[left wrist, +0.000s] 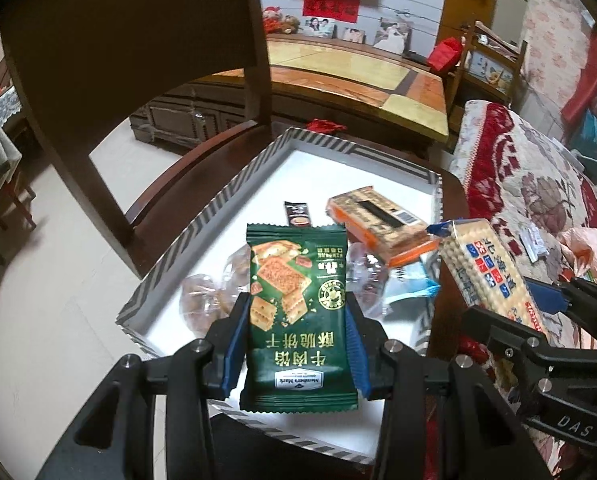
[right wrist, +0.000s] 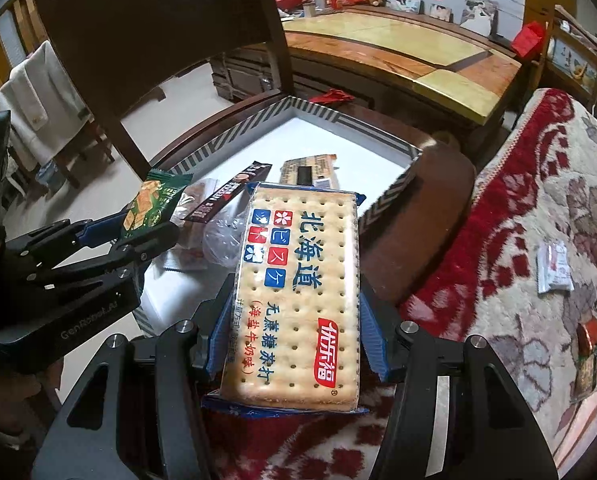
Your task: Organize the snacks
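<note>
1. Snacks everywhere: the green cracker packet is pinched between the left gripper's blue pads, hanging over the striped box.
2. Right gripper is clamped on the soda cracker pack, over the box's near right edge.
3. Orange packet, a dark stick sachet and clear-wrapped treats lie inside the box, which sits on a wooden chair.

two grippers, one green biscuit packet, one cracker pack, one striped box, one chair
</note>
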The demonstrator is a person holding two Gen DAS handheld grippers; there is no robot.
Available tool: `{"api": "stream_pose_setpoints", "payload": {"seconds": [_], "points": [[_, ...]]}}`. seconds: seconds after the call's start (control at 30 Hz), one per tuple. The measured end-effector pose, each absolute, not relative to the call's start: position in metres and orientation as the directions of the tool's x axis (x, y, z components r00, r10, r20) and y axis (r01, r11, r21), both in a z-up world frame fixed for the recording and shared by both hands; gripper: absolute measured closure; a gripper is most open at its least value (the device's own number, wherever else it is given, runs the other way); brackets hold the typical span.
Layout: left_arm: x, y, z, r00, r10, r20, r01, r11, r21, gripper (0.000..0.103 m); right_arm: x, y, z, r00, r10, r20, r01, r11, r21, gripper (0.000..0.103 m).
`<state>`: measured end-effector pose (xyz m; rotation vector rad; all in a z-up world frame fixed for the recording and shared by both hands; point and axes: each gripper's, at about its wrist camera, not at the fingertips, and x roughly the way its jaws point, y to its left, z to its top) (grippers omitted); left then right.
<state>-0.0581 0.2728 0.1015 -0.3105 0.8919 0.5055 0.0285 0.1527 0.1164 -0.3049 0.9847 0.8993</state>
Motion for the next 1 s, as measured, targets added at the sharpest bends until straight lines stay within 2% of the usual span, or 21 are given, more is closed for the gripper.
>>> {"api": "stream_pose_setpoints", "payload": {"seconds": [1.0], "points": [[-0.048, 0.303, 0.073, 0.462, 0.287, -0.839, -0.585, 0.81, -0.045, 0.057, 0.056, 0.228, 0.076, 0.15, 0.488, -0.86, -0.79, 0.582, 0.192, 0.049]]}}
